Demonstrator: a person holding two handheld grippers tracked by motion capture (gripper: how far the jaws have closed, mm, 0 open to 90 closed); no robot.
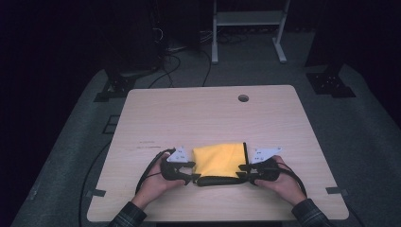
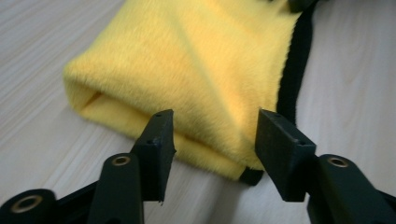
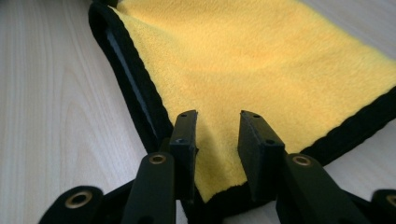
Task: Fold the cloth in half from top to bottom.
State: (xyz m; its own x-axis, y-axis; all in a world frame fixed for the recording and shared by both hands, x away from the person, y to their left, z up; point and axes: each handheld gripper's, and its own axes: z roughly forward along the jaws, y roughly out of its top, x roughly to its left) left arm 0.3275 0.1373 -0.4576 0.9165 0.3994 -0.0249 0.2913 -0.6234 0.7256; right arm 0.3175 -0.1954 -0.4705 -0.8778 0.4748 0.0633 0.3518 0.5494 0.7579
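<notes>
While the person leans in from six o'clock, a folded yellow microfibre cloth [image 1: 219,160] with black piping lies on the near half of the wooden table [image 1: 198,113]. At its nine o'clock edge the left gripper [image 1: 191,171] stands parted astride a corner; at three o'clock the right gripper [image 1: 244,171] is narrowly parted over the hem.

On the wooden table [image 1: 189,113], a folded yellow cloth [image 1: 218,160] lies between the left gripper [image 1: 193,171] and right gripper [image 1: 242,171].
</notes>
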